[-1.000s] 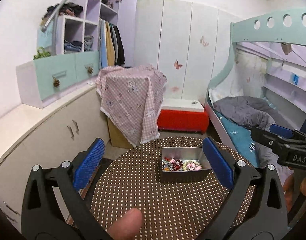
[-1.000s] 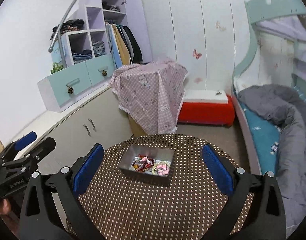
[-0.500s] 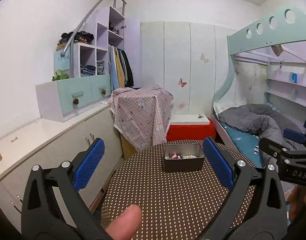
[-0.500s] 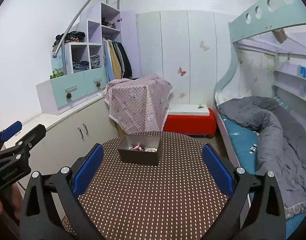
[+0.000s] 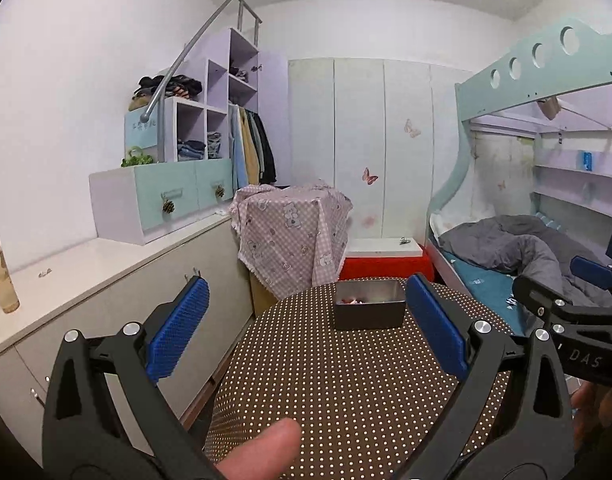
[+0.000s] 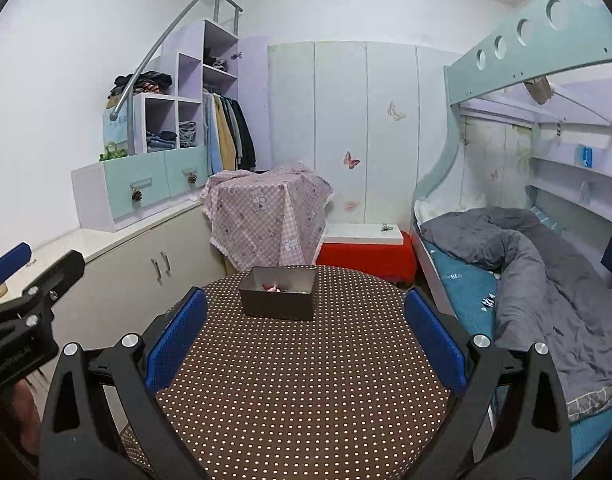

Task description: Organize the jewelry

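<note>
A grey metal tin (image 5: 369,309) holding colourful jewelry (image 5: 350,301) stands at the far side of a round table with a brown white-dotted cloth (image 5: 345,380). It also shows in the right wrist view (image 6: 278,293), with jewelry (image 6: 274,288) just visible over its rim. My left gripper (image 5: 306,328) is open and empty, held well short of the tin. My right gripper (image 6: 306,332) is open and empty, also short of the tin. Each gripper shows at the edge of the other's view.
White cabinets with a counter (image 5: 86,268) run along the left. A pink checked cloth covers a box (image 5: 294,232) behind the table, beside a red bench (image 5: 385,264). A bunk bed with a grey duvet (image 6: 525,264) is on the right.
Both grippers have pulled back and tilted up from the tin, which now looks smaller and farther, its contents mostly hidden by the rim. Both stayed open.
</note>
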Motion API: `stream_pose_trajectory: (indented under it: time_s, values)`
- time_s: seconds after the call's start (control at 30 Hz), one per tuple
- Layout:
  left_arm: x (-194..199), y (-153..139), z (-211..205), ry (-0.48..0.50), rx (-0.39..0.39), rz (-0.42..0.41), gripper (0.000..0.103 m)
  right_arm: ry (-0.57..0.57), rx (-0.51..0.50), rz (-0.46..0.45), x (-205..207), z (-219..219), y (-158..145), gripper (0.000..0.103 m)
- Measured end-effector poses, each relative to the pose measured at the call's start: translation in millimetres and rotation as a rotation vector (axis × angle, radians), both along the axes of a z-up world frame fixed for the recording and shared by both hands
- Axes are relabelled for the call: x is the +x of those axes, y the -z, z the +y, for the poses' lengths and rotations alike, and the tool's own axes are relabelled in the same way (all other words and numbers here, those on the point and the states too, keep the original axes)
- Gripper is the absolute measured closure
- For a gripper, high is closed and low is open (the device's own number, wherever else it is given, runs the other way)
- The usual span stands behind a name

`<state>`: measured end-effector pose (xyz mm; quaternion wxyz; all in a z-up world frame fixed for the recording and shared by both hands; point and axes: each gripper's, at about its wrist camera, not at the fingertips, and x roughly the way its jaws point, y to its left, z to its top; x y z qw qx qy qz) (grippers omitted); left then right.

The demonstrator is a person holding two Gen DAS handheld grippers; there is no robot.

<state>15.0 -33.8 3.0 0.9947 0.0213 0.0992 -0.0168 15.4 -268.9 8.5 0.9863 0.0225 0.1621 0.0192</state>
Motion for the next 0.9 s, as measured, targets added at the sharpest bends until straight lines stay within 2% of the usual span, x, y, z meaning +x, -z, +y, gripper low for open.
stream_pose_trajectory:
  time_s: [0.53, 0.9]
  values:
    - [-7.9, 1.2, 2.0, -0.022, -0.034, -0.028, 0.006, 0.005, -0.017, -0.031, -13.4, 9.6, -4.2, 0.008]
    - [-10.7, -0.8, 0.8, -0.044, -0.020, -0.027, 0.006, 0.000, -0.019, -0.035, -15.8, 12.3, -7.1, 0.008]
